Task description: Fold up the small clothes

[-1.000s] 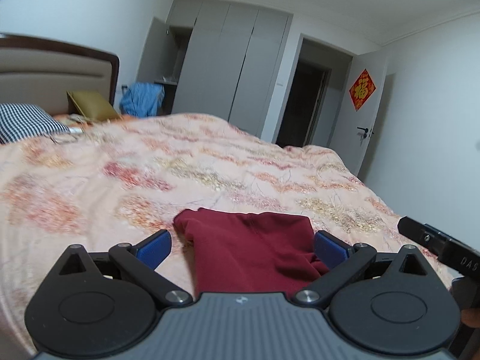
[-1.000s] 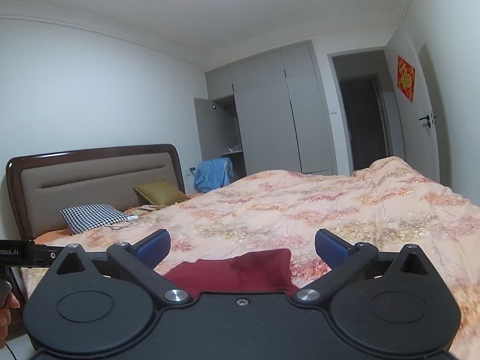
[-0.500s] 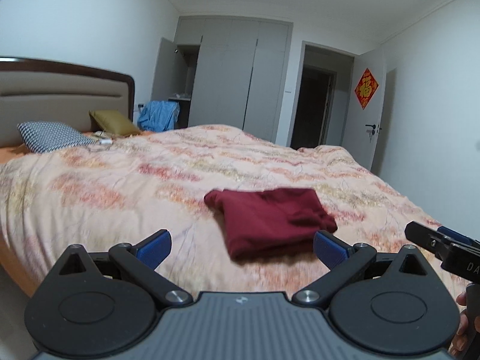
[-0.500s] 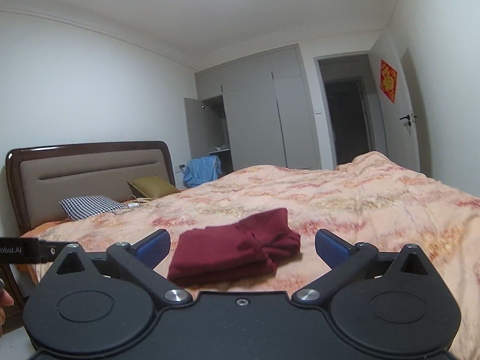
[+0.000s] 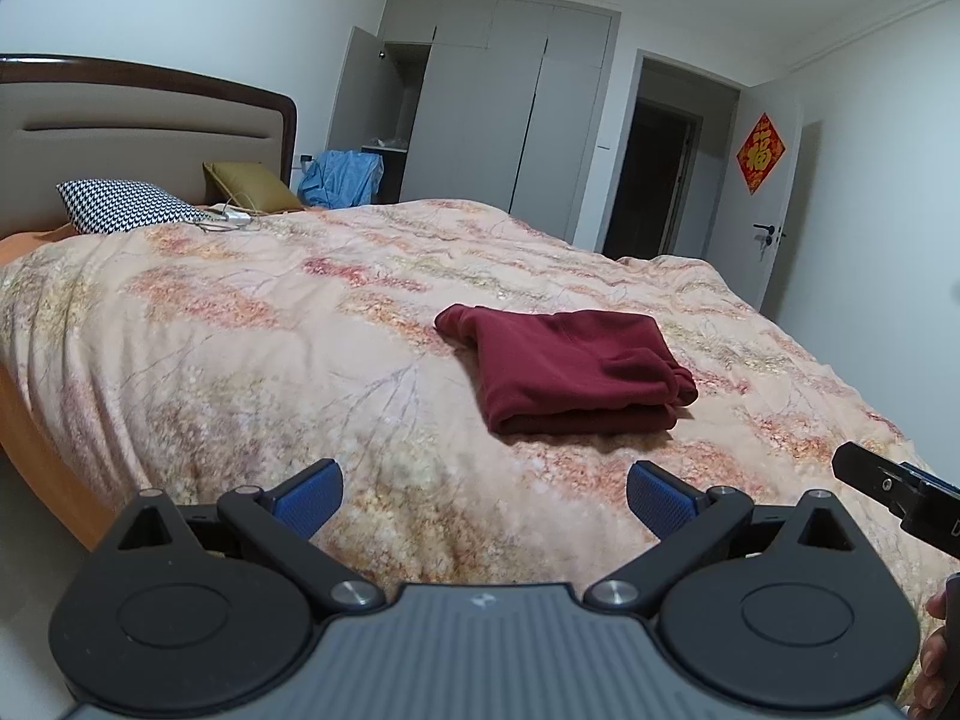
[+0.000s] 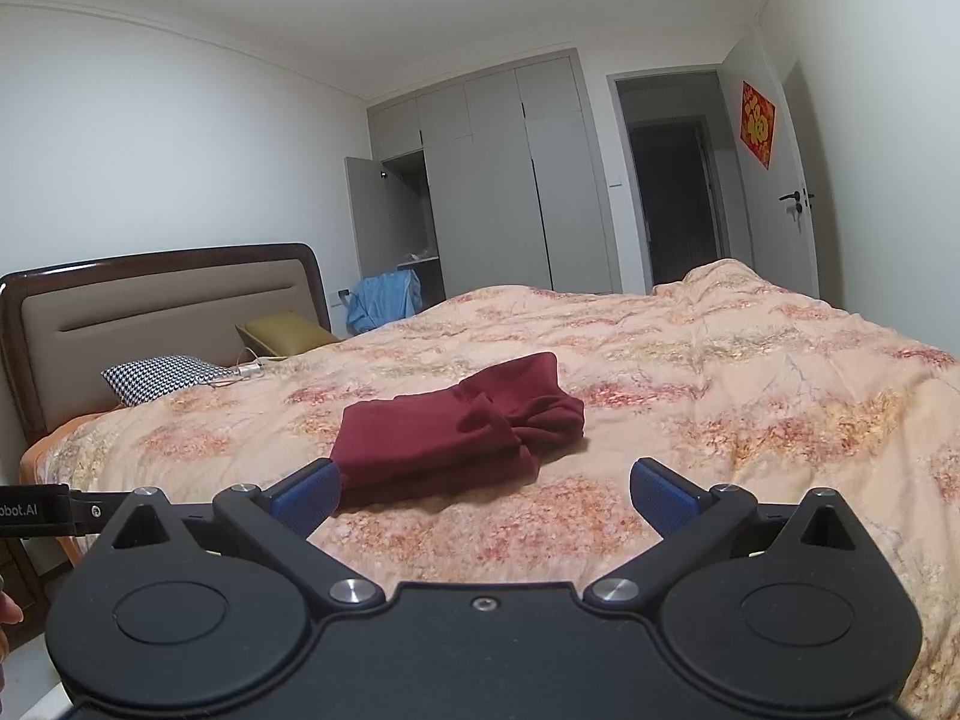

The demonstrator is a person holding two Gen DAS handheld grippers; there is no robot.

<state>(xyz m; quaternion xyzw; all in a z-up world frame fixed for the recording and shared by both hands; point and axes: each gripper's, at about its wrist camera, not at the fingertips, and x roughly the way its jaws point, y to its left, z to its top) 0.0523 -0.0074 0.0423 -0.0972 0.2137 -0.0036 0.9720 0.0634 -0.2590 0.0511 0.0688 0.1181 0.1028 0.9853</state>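
Observation:
A dark red garment (image 5: pixel 570 372) lies folded into a compact stack on the floral bedspread (image 5: pixel 270 330). My left gripper (image 5: pixel 485 495) hovers open a short way in front of it, with nothing between its blue pads. In the right wrist view the same red garment (image 6: pixel 456 429) rests ahead, a bunched end pointing right. My right gripper (image 6: pixel 485 495) is open and holds nothing, its left pad just short of the cloth's near corner. The tip of the right gripper (image 5: pixel 894 489) shows at the left view's right edge.
A padded headboard (image 6: pixel 150 312), a checked pillow (image 5: pixel 126 207) and an olive cushion (image 5: pixel 249 177) sit at the bed's head. Blue clothing (image 5: pixel 342 177) hangs by an open wardrobe (image 5: pixel 480 102). A dark doorway (image 5: pixel 654 180) and a white door stand at the right.
Both grippers have pulled back and up from the red garment, which now lies free on the bed farther ahead. Both stayed open throughout.

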